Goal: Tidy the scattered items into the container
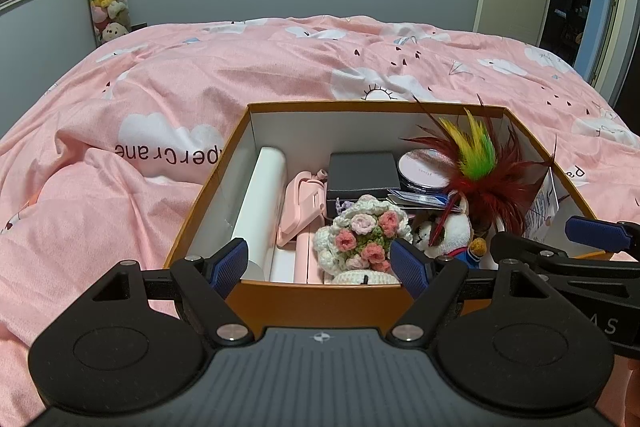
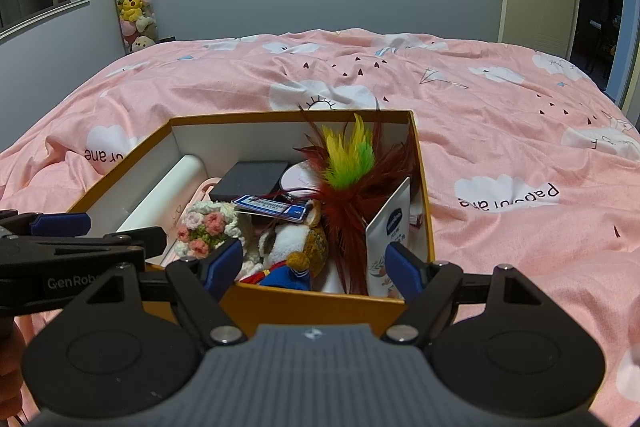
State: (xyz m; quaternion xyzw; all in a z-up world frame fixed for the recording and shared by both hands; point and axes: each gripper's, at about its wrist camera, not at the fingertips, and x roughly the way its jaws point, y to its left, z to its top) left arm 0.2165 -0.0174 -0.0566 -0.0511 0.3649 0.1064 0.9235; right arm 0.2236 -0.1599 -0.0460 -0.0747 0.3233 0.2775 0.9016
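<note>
I am holding both grippers, left gripper [image 1: 320, 265] and right gripper [image 2: 316, 267], empty with fingers spread apart just short of the orange box [image 1: 320, 301], whose crocheted bouquet [image 1: 362, 237], feather toy [image 2: 348, 183] and plush doll [image 2: 288, 247] are lying just beyond my fingertips, so I judge I should scan the pink duvet [image 2: 500, 131] for strays before reaching anywhere.

The feathers [image 1: 486, 167] are standing up above the box [image 1: 320, 301] rim, blocking its right side. Items are filling the floor; the pink bedcover [image 2: 520, 155] around is lying free.
</note>
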